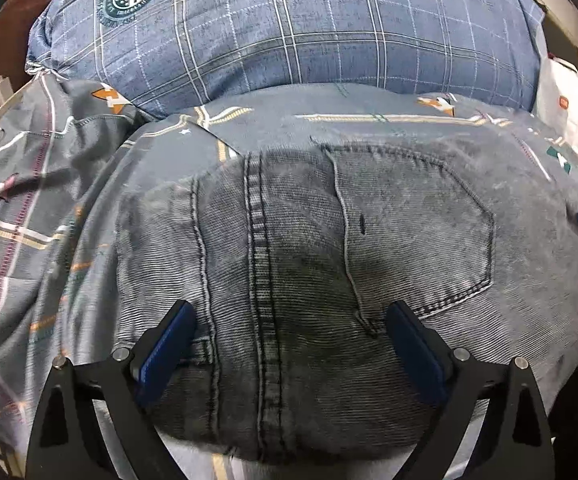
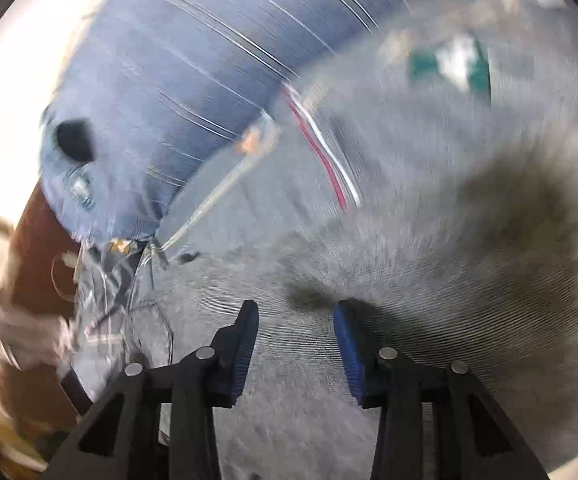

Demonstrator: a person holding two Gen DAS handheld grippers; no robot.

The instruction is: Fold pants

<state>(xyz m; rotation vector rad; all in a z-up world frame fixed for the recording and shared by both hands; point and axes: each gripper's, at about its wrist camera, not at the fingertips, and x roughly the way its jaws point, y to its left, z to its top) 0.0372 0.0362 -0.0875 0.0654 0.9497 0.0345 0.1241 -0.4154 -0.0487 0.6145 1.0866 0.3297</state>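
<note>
Lying flat on the bedsheet (image 1: 29, 184), the grey jeans (image 1: 309, 248) look heavy, floppy denim, best pinched at a seam or hem; left gripper (image 1: 289, 320) spread wide, right gripper (image 2: 296, 320) part-open, both empty.

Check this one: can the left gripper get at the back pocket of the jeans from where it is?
Probably yes. The left gripper is open above the jeans, and the back pocket lies flat and uncovered just ahead of its right finger. Nothing sits between them.
</note>
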